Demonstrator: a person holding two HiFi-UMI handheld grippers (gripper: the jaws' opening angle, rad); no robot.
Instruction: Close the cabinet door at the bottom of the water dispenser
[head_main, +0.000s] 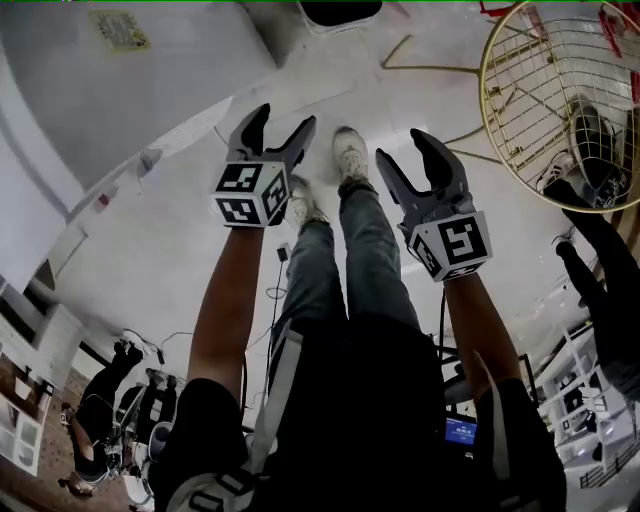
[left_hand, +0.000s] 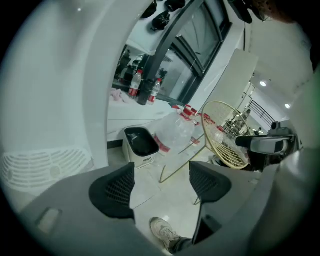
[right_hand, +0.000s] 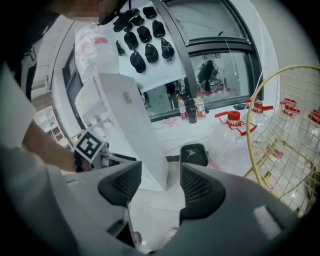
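Both tools are held off the water dispenser (head_main: 120, 90), so nothing is pressing on its cabinet door; if the door has not fully seated, it could drift open unnoticed, since none of the three views shows its edge or seam clearly enough to judge. A second risk lies to the right, where the gold wire chair (head_main: 560, 100) stands near the right gripper (head_main: 405, 150); a wide swing of that arm could catch its rim. The person's shoe (head_main: 350, 150) is on the floor just beyond the two tools, close to the dispenser's foot, and a step to the left could knock the cabinet.

The left gripper (head_main: 280, 120) has its jaws spread wide with only floor showing between them; the right gripper's jaws stand apart by a narrower gap, also with nothing in it.

The dispenser is a tall white box at the scene's left; in the right gripper view (right_hand: 127, 120) it stands left of a black-lined bin (right_hand: 194, 154), with a small yellowish label on its side; in the left gripper view its pale flank (left_hand: 55, 100) carries a vent grille low down. The door itself, at the bottom, cannot be told apart from the body.
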